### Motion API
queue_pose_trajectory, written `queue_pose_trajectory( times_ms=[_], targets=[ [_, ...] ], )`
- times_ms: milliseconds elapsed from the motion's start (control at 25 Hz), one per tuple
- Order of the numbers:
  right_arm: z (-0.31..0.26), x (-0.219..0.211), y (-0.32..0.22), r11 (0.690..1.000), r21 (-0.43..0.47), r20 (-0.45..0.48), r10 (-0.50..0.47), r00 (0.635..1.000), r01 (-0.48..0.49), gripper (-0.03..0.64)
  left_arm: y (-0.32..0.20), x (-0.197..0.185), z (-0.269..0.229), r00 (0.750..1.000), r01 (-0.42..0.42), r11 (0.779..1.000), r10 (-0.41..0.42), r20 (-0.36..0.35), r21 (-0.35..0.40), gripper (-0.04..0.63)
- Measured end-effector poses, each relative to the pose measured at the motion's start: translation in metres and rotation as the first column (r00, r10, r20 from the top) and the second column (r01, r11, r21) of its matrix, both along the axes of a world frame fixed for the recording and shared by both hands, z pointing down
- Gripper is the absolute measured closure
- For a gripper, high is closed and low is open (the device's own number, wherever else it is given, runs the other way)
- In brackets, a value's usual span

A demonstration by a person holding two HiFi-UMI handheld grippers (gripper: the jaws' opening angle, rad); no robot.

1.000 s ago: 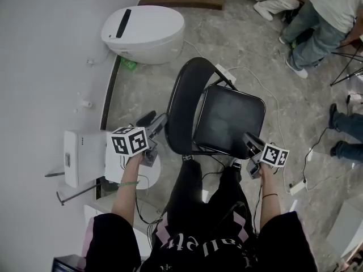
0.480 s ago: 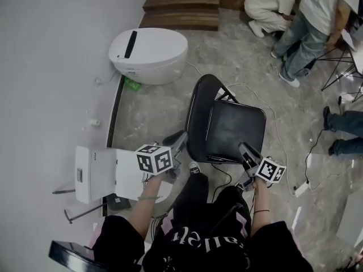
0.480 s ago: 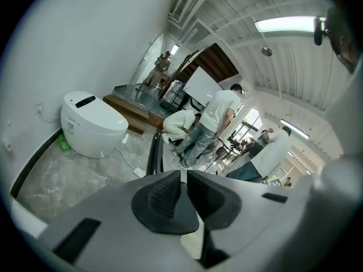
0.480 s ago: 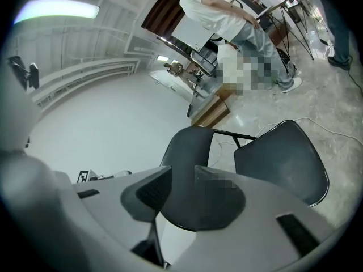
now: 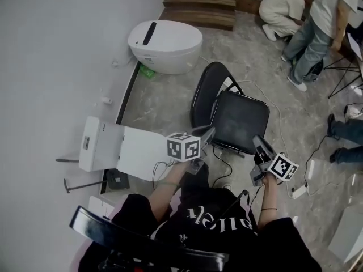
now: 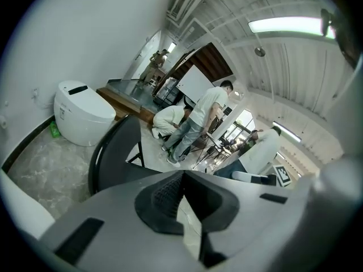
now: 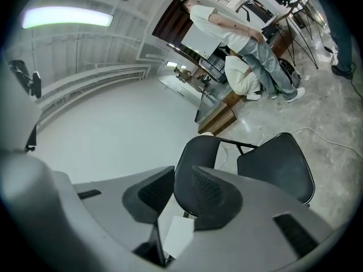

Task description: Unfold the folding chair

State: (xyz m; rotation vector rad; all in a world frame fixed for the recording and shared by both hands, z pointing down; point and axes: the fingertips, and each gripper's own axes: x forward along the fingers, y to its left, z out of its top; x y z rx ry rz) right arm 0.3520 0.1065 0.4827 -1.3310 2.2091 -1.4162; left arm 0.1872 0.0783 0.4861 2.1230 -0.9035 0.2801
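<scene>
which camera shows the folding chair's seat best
The head view: the seat lies whole and flat, seen from above. The right gripper view shows it slanted, its near corner hidden. The left gripper view shows mainly the backrest.

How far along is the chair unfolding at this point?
Done: the folding chair stands open, seat down. In hand: nothing; left gripper is shut empty, right gripper has just been closing on nothing, both clear of the chair. Left: nothing visible.
</scene>
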Motion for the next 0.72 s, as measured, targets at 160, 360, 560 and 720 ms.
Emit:
queue_pose_trajectory(
  times_ms=[160, 360, 560, 720],
  targets=[
    [-0.017, 0.025, 0.028, 0.999, 0.039, -0.015, 0.004, 1.0, -0.003, 0.523, 0.042, 0.033, -0.007, 1.0, 0.004, 1.0, -0.004, -0.022, 0.013, 0.591],
    [-0.025, 0.047, 0.07, 0.997, 0.058, -0.063, -0.046, 0.997, 0.05, 0.555, 0.096, 0.067, -0.005, 0.998, 0.046, 0.999, -0.046, -0.048, -0.001, 0.591],
    [-0.018, 0.038, 0.105, 0.992, 0.059, -0.025, -0.114, 0.993, 0.115, 0.569, 0.144, 0.074, -0.001, 0.995, 0.093, 0.995, -0.094, -0.035, -0.023, 0.591],
    [-0.016, 0.017, 0.122, 0.984, 0.061, 0.011, -0.167, 0.986, 0.166, 0.575, 0.169, 0.068, -0.001, 0.994, 0.112, 0.993, -0.112, -0.016, -0.032, 0.591]
  ],
)
